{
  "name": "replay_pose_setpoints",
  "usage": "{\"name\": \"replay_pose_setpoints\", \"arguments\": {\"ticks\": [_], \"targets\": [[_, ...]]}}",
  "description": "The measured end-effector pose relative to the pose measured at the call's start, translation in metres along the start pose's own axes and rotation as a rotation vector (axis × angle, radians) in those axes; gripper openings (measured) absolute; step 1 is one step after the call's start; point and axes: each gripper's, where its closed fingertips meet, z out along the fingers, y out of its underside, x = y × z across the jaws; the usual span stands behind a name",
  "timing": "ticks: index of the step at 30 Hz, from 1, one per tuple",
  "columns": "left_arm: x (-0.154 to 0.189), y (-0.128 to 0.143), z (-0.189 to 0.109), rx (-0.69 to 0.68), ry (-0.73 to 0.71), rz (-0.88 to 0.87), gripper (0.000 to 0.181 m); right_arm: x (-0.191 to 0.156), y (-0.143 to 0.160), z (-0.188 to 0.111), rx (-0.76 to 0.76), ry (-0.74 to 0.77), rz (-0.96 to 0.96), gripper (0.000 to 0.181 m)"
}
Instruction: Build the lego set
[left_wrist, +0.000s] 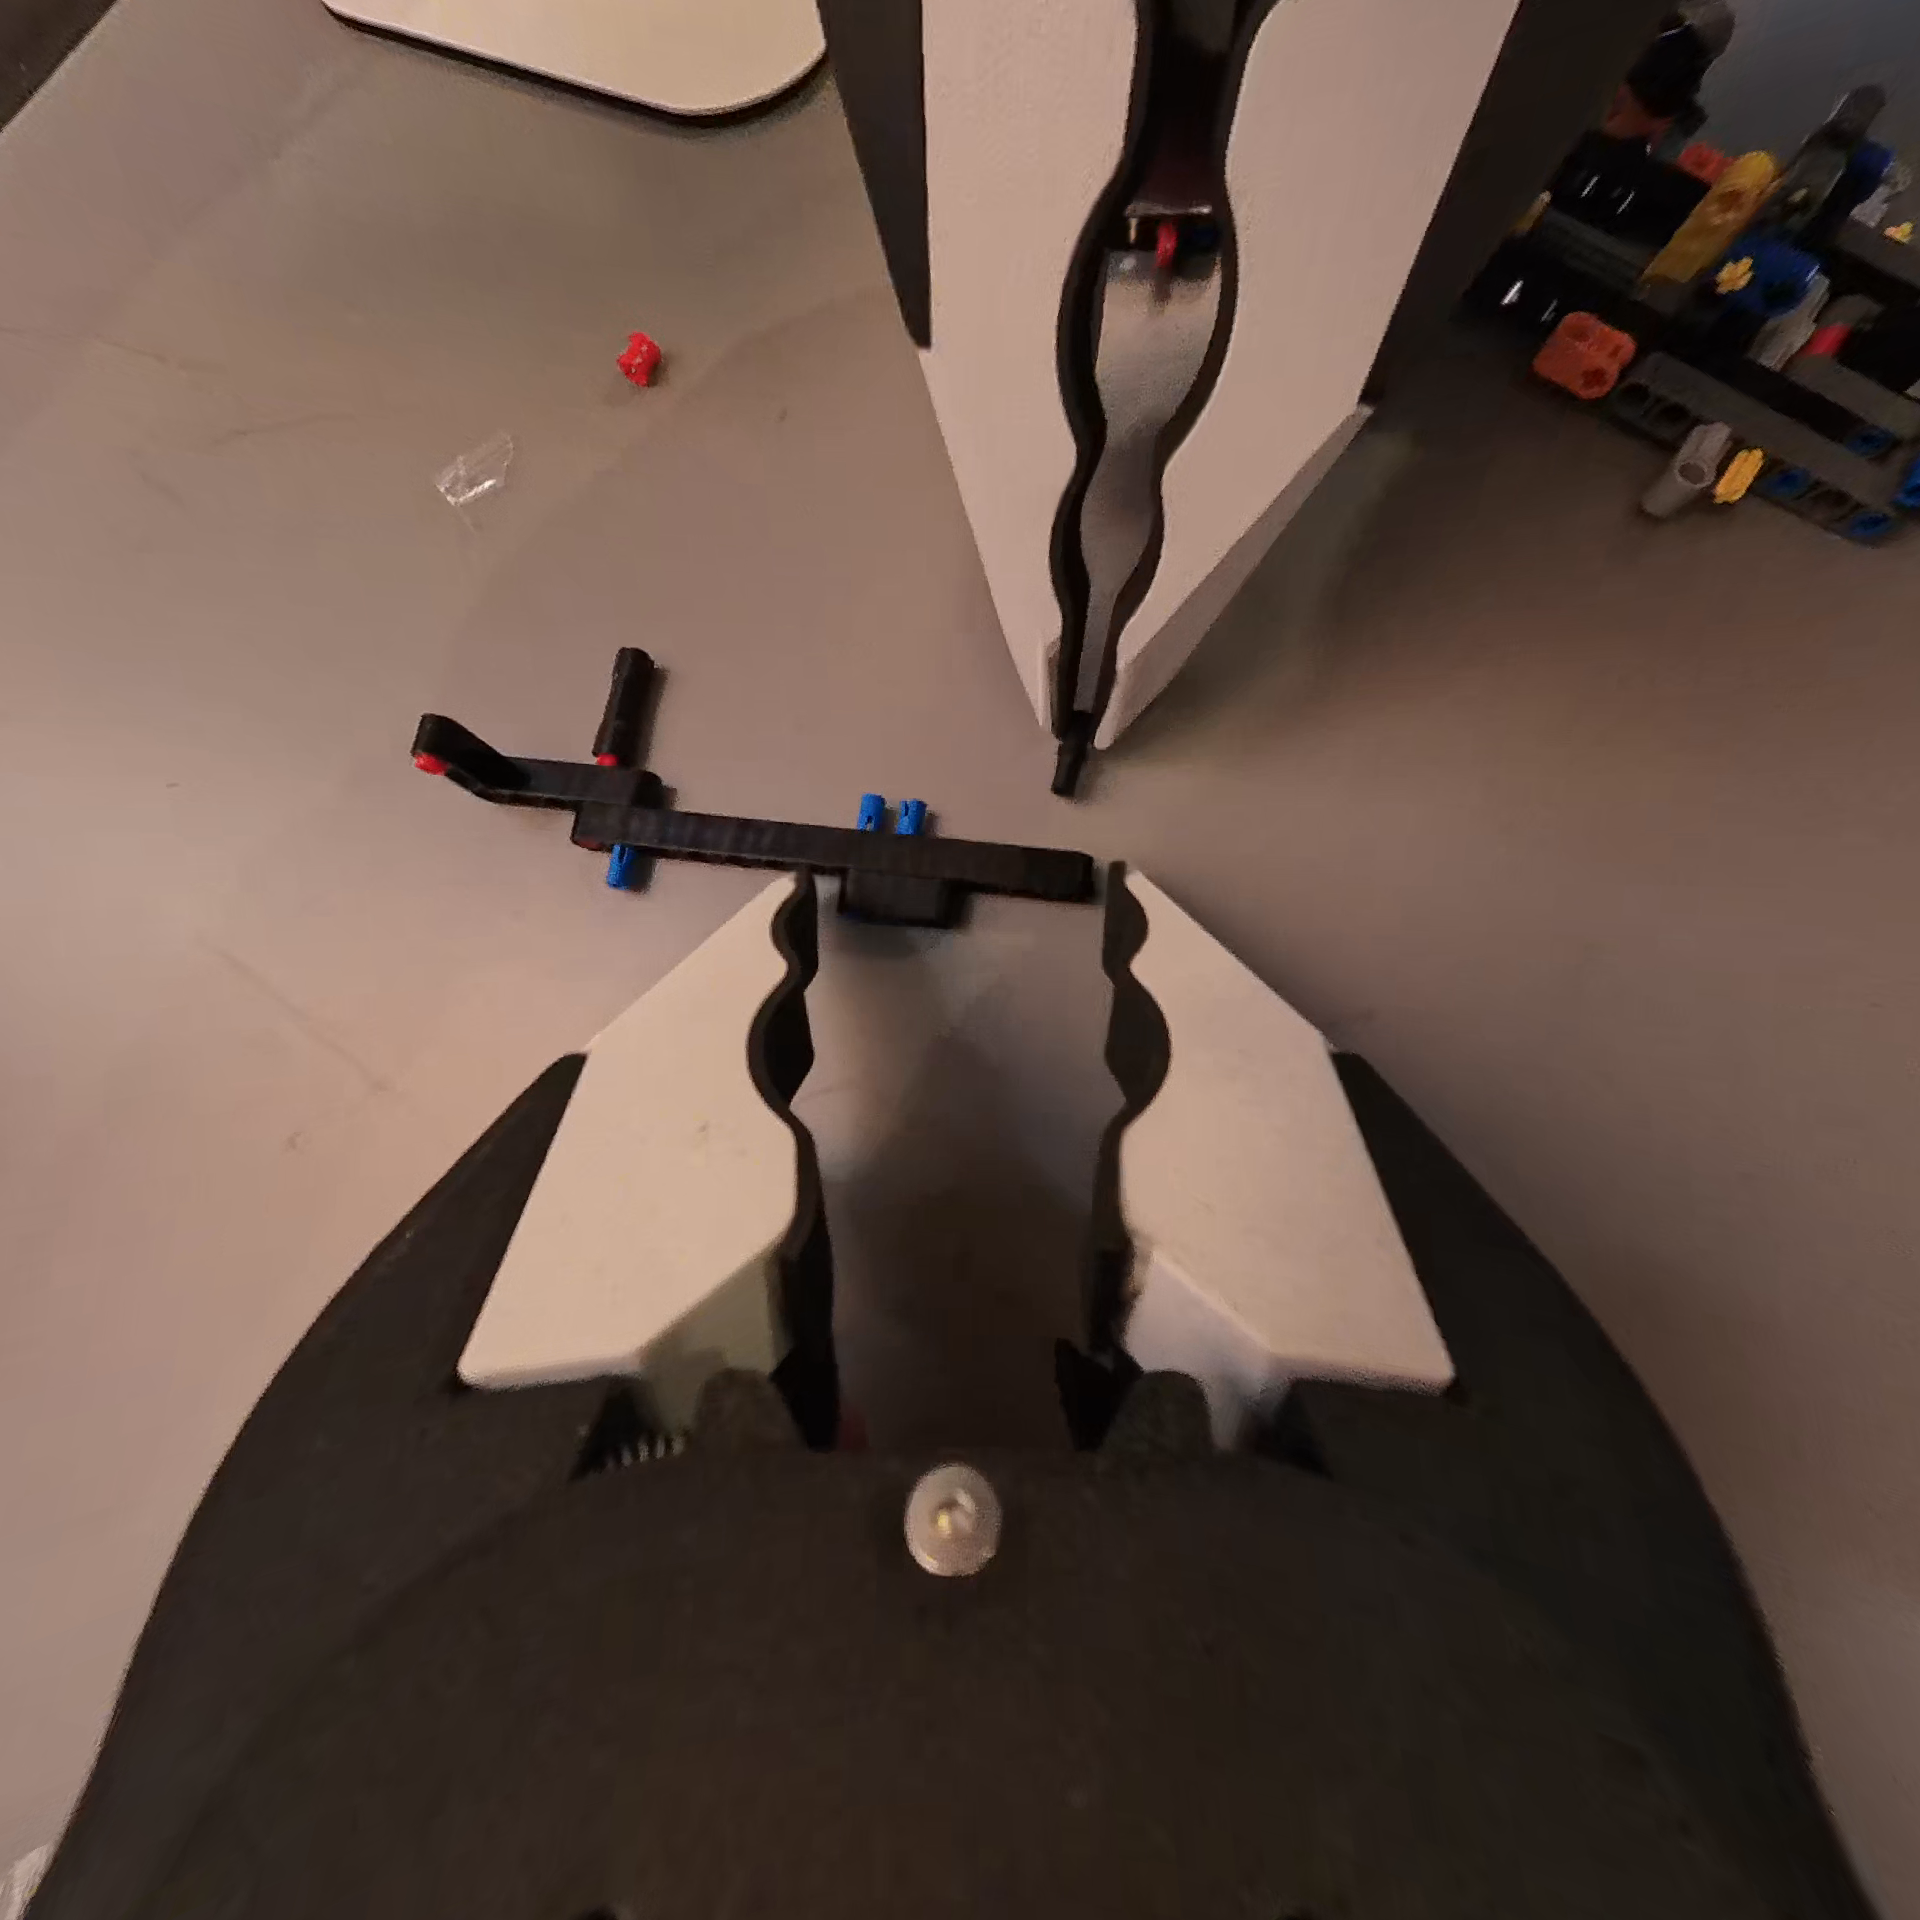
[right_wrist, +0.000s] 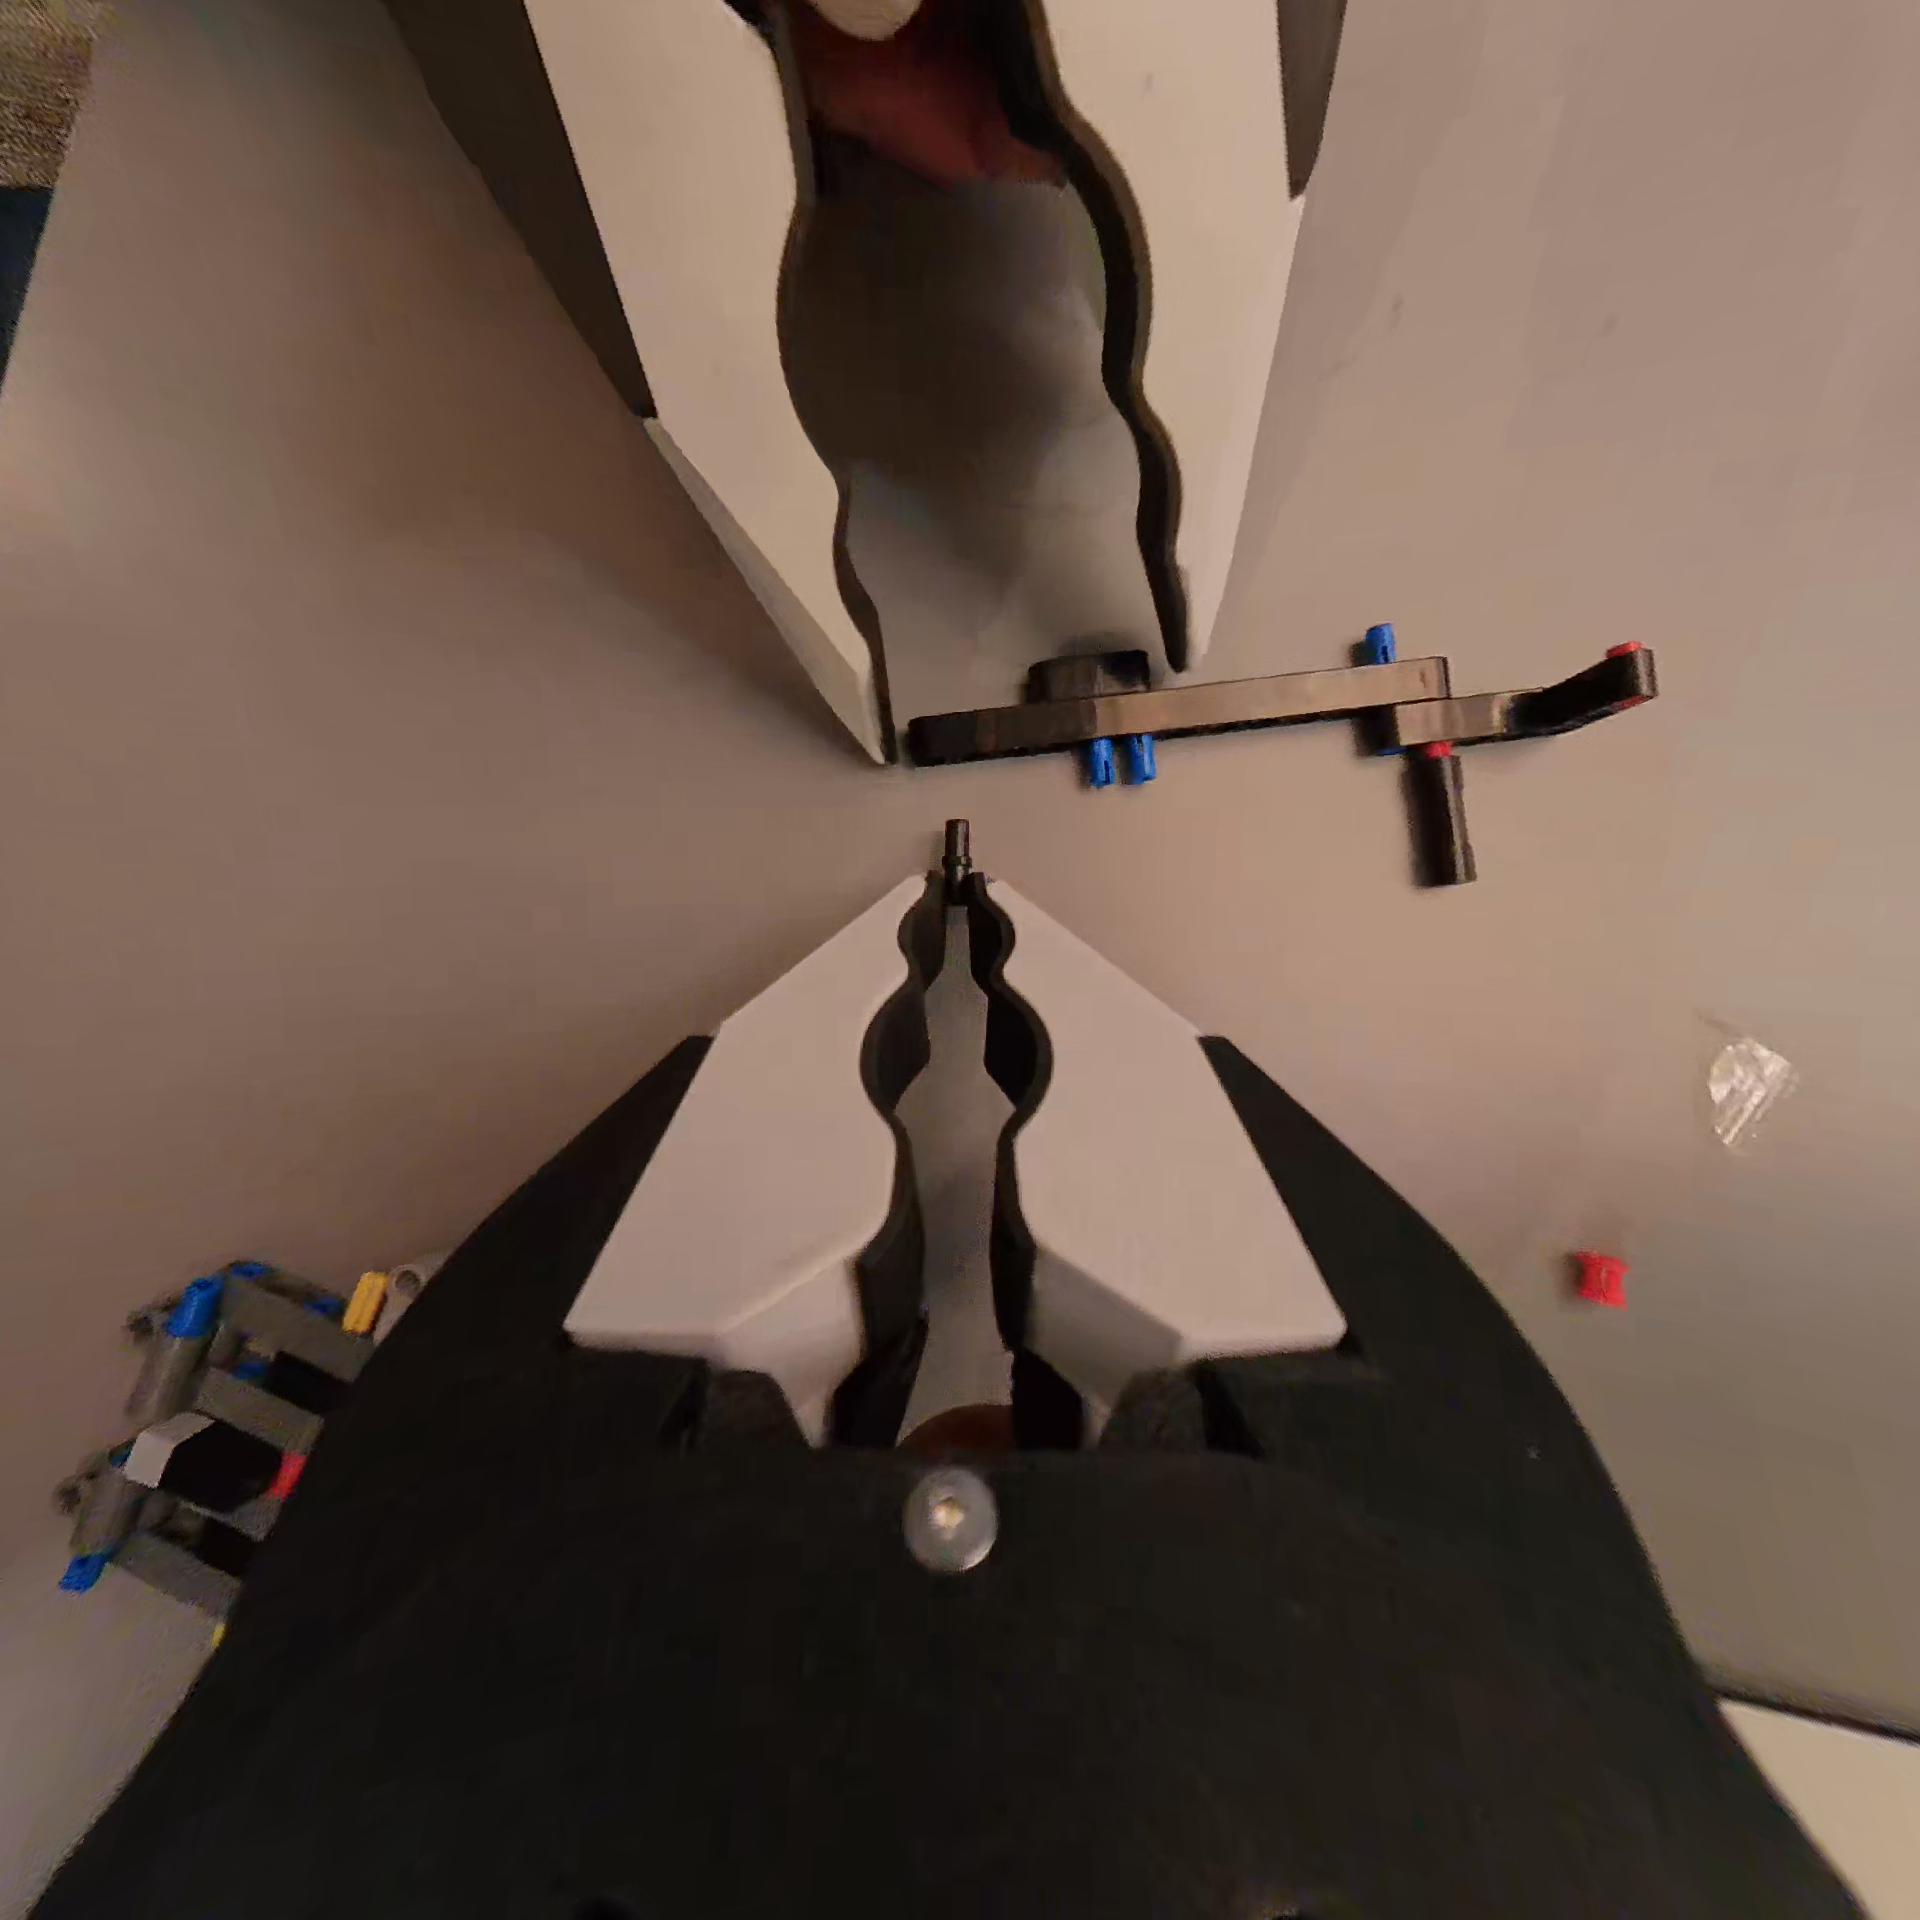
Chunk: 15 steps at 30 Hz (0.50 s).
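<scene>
Right tongs (right_wrist: 956, 878) pinch a black pin (right_wrist: 956, 844); left tongs (left_wrist: 951, 883) gape beside the black beam (left_wrist: 831, 842).

Grey table (left_wrist: 260, 1039) w/ matte top, faint scuffs. Landmark: long black beam assembly (left_wrist: 831, 844) lying flat approx. mid-table, w/ blue pins (left_wrist: 890, 812) on one side, one blue pin (left_wrist: 623, 865) near the far end, a short black crosspiece (left_wrist: 627, 701) and red pin ends there. Beyond that crosspiece end, well apart from the beam: small red piece (left_wrist: 638, 358) and a clear piece (left_wrist: 475, 470), near each other. Off the beam's other end, well apart: bigger multi-colour build (left_wrist: 1745, 343) in black, grey, blue, yellow, orange. Pale flat board (left_wrist: 623, 52) at the table edge, far past the red piece.
</scene>
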Motion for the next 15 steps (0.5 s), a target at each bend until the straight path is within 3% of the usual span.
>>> {"name": "replay_pose_setpoints", "arguments": {"ticks": [8,15], "targets": [[0.0026,0.0028,-0.0025,0.007,0.044,0.014,0.06,-0.0014,0.0008,0.0023,-0.002,-0.024,-0.014,0.001],[0.0065,0.0039,-0.0022,0.002,0.089,0.005,0.053,-0.0026,-0.0002,0.0026,0.014,-0.037,-0.024,0.001]]}}
